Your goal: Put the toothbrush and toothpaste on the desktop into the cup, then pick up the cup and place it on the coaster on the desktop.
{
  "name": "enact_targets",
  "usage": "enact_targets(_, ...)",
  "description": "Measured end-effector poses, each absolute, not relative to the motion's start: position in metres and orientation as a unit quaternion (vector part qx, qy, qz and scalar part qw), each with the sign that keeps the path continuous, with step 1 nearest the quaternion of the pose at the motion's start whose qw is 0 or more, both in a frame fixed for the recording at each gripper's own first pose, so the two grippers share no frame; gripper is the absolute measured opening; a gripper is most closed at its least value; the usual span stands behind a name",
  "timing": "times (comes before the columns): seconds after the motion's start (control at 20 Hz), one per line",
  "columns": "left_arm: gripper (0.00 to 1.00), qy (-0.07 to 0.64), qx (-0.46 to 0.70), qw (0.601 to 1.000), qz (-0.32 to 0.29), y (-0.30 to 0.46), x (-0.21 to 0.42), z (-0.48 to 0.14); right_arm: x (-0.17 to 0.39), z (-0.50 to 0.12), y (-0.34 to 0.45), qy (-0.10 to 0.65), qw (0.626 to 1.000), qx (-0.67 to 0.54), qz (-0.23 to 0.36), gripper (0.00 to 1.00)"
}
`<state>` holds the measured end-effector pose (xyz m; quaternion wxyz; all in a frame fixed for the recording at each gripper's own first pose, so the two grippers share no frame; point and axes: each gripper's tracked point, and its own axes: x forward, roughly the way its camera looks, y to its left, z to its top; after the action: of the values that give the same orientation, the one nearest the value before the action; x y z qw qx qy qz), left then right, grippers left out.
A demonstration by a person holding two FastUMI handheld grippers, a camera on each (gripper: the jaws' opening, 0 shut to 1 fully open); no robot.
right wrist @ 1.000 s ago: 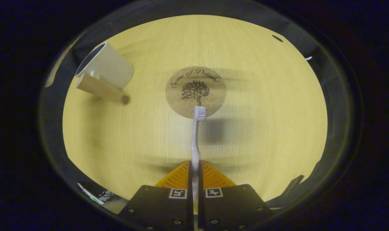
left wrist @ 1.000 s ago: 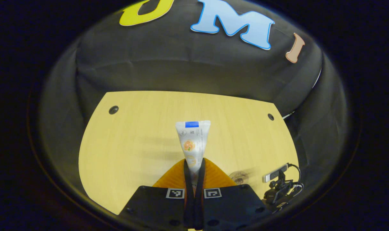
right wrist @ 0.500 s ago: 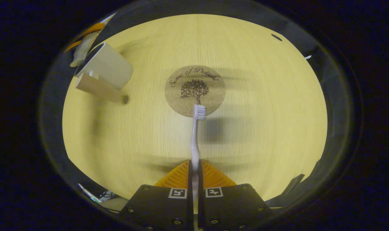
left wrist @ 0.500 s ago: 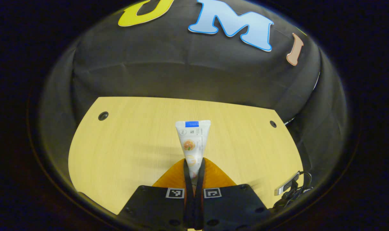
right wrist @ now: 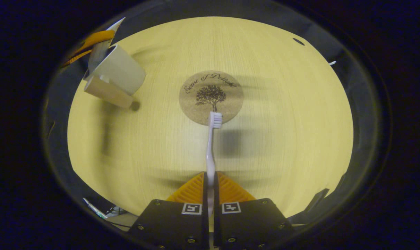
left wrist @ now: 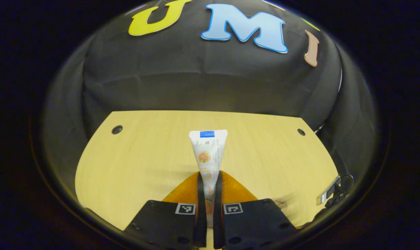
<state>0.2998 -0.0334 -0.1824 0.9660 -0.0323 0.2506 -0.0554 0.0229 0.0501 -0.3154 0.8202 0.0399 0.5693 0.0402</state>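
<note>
Toothpaste tube (left wrist: 207, 152): clamped between the closed left gripper (left wrist: 207, 180), held above the desktop (left wrist: 144, 156). Toothbrush (right wrist: 211, 146): pinched in the closed right gripper (right wrist: 210, 184), bristles over the cork coaster (right wrist: 211, 97). Cup (right wrist: 117, 71): far left, off the coaster. Neither item is judged fully deposited; cup transfer outstanding.

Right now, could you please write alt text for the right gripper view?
The right gripper holds a slim white toothbrush over a pale wooden desktop, bristles near a round cork coaster. A cream handled cup stands far left.

A small camera (left wrist: 329, 193), perhaps with cables, sits at the desk's (left wrist: 144, 149) right edge.
</note>
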Motion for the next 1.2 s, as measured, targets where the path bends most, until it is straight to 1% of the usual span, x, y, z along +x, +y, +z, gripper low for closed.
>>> enact_targets(0.05, 0.15, 0.247, -0.030, 0.967, -0.056, -0.034, 0.298, -0.182, 0.023, -0.315, 0.050, 0.568, 0.821, 0.040, 0.040, 0.06)
enact_targets(0.15, 0.24, 0.245, -0.035, 0.967, -0.059, -0.039, 0.294, -0.182, 0.023, -0.315, 0.050, 0.565, 0.823, 0.039, 0.041, 0.06)
enact_targets(0.2, 0.27, 0.248, -0.035, 0.966, -0.062, -0.039, 0.290, -0.184, 0.023, -0.316, 0.050, 0.564, 0.824, 0.039, 0.041, 0.06)
enact_targets(0.25, 0.26, 0.253, -0.037, 0.964, -0.068, -0.042, 0.287, -0.187, 0.023, -0.316, 0.050, 0.563, 0.825, 0.038, 0.041, 0.06)
enact_targets(0.35, 0.40, 0.263, -0.040, 0.961, -0.075, -0.045, 0.278, -0.188, 0.023, -0.317, 0.050, 0.560, 0.827, 0.035, 0.042, 0.06)
enact_targets(0.4, 0.53, 0.256, -0.040, 0.963, -0.075, -0.044, 0.277, -0.183, 0.023, -0.318, 0.050, 0.559, 0.827, 0.034, 0.043, 0.06)
enact_targets(0.45, 0.58, 0.250, -0.040, 0.965, -0.075, -0.044, 0.274, -0.178, 0.023, -0.318, 0.050, 0.556, 0.829, 0.033, 0.043, 0.06)
enact_targets(0.55, 0.55, 0.244, -0.037, 0.966, -0.077, -0.044, 0.267, -0.172, 0.022, -0.317, 0.049, 0.552, 0.832, 0.033, 0.043, 0.07)
enact_targets(0.6, 0.59, 0.239, -0.036, 0.967, -0.079, -0.045, 0.263, -0.169, 0.023, -0.318, 0.050, 0.550, 0.834, 0.034, 0.043, 0.06)
enact_targets(0.65, 0.59, 0.234, -0.036, 0.968, -0.080, -0.044, 0.259, -0.164, 0.023, -0.317, 0.049, 0.547, 0.835, 0.036, 0.044, 0.06)
enact_targets(0.7, 0.63, 0.228, -0.035, 0.970, -0.081, -0.043, 0.252, -0.159, 0.023, -0.317, 0.049, 0.544, 0.837, 0.039, 0.045, 0.06)
enact_targets(0.8, 0.55, 0.218, -0.034, 0.972, -0.083, -0.040, 0.240, -0.151, 0.023, -0.317, 0.049, 0.540, 0.839, 0.048, 0.048, 0.06)
enact_targets(1.1, 0.53, 0.198, -0.031, 0.977, -0.068, -0.022, 0.205, -0.135, 0.025, -0.310, 0.040, 0.542, 0.835, 0.086, 0.037, 0.06)
enact_targets(1.15, 0.53, 0.197, -0.030, 0.978, -0.063, -0.017, 0.199, -0.135, 0.028, -0.303, 0.038, 0.535, 0.838, 0.095, 0.037, 0.06)
enact_targets(1.2, 0.58, 0.197, -0.031, 0.978, -0.058, -0.011, 0.192, -0.138, 0.030, -0.295, 0.037, 0.528, 0.842, 0.105, 0.036, 0.06)
